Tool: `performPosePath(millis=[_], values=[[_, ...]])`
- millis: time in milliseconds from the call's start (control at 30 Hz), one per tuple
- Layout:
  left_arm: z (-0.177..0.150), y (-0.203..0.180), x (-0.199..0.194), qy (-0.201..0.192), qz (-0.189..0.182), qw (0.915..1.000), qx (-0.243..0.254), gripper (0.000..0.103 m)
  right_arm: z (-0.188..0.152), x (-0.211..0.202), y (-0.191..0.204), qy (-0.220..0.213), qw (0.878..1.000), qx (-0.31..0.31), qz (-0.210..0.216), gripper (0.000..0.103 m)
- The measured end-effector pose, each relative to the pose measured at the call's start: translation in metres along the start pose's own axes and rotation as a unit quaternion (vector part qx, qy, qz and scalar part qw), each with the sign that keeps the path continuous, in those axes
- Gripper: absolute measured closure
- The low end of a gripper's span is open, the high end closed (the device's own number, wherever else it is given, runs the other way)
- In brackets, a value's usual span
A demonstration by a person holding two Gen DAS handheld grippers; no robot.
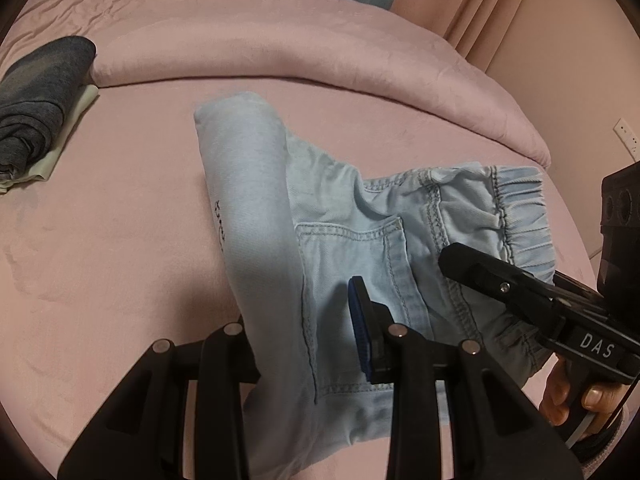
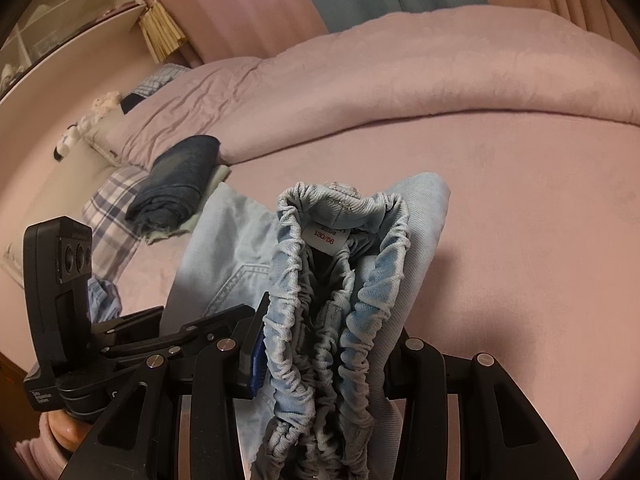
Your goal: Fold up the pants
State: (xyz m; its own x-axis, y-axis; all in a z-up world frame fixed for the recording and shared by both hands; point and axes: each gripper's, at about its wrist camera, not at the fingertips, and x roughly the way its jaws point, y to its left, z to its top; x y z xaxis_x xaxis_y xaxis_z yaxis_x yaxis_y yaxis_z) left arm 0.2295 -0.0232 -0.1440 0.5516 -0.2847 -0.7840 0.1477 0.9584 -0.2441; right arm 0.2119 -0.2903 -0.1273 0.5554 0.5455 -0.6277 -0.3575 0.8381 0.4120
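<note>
Light blue denim pants (image 1: 344,216) lie half folded on the pink bed (image 1: 120,240), a doubled leg running away from me and the elastic waistband (image 1: 520,216) to the right. My left gripper (image 1: 296,320) is shut on the near edge of the pants; its blue pad (image 1: 360,320) shows, and cloth hides the other finger. My right gripper (image 2: 328,344) is shut on the bunched waistband (image 2: 340,280), whose size label (image 2: 325,240) faces me. In the left wrist view the right gripper (image 1: 500,280) comes in from the right, held by a hand (image 1: 576,396).
A folded dark denim garment (image 1: 40,108) rests on a pale folded one at the bed's left side. A rolled-back pink duvet (image 1: 320,48) crosses the far side. A plaid pillow (image 2: 112,208) and soft toys (image 2: 88,120) lie by the headboard.
</note>
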Motion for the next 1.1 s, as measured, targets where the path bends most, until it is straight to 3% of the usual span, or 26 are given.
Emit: performPosePath(millis=[200, 367, 700, 1100], values=[[0.004, 0.007, 0.011, 0.01, 0.009, 0.9999, 0.006, 0.072, 0.002, 0.015, -0.017, 0.019, 1.0, 0.023, 0.001, 0.059], [0.001, 0.011, 0.018, 0.012, 0.043, 0.9987, 0.024, 0.071, 0.002, 0.019, -0.026, 0.029, 0.999, 0.03, -0.004, 0.058], [-0.003, 0.028, 0.025, 0.02, 0.064, 0.9975, 0.025, 0.053, -0.001, 0.023, -0.046, 0.061, 0.996, 0.033, -0.056, 0.043], [-0.008, 0.038, 0.02, 0.022, 0.078, 0.9964, 0.026, 0.048, -0.003, 0.016, -0.05, 0.066, 0.995, 0.031, -0.066, 0.042]])
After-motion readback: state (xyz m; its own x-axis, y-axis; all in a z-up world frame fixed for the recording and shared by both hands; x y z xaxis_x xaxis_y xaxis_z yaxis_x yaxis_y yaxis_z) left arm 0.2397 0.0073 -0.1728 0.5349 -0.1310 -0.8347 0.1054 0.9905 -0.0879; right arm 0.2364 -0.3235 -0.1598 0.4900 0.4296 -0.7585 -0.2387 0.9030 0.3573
